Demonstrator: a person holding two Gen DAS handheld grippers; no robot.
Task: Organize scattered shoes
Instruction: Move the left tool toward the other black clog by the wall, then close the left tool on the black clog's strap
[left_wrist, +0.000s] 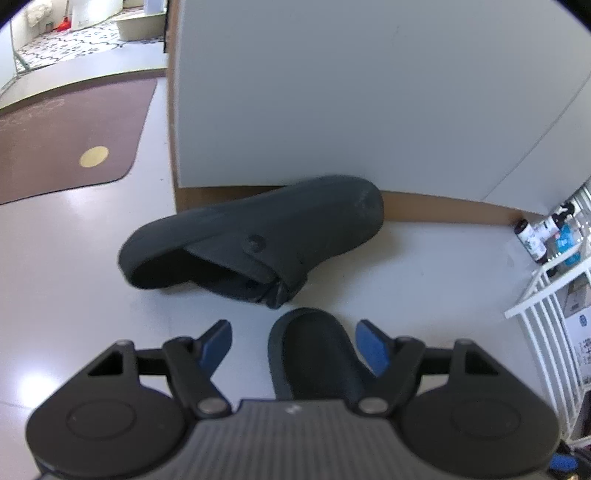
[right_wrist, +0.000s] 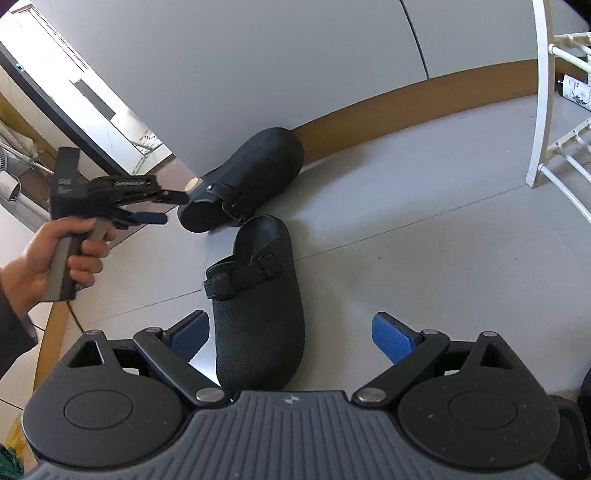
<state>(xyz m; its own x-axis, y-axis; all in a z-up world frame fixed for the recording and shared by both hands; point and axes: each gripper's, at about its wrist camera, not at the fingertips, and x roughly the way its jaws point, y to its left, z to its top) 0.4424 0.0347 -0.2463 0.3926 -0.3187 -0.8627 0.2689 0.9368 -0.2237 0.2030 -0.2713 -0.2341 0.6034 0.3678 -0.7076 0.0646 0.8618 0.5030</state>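
Two black clogs lie on the pale floor by a grey wall. The far clog lies tipped on its side, toe against the brown baseboard. The near clog stands upright, its heel end near the far clog. My left gripper is open and empty, with the near clog's heel between its blue pads. It also shows in the right wrist view, held in a hand just left of the far clog. My right gripper is open wide above the near clog's toe.
A white wire rack with bottles stands to the right. A brown doormat lies to the left past the wall corner. The brown baseboard runs along the wall.
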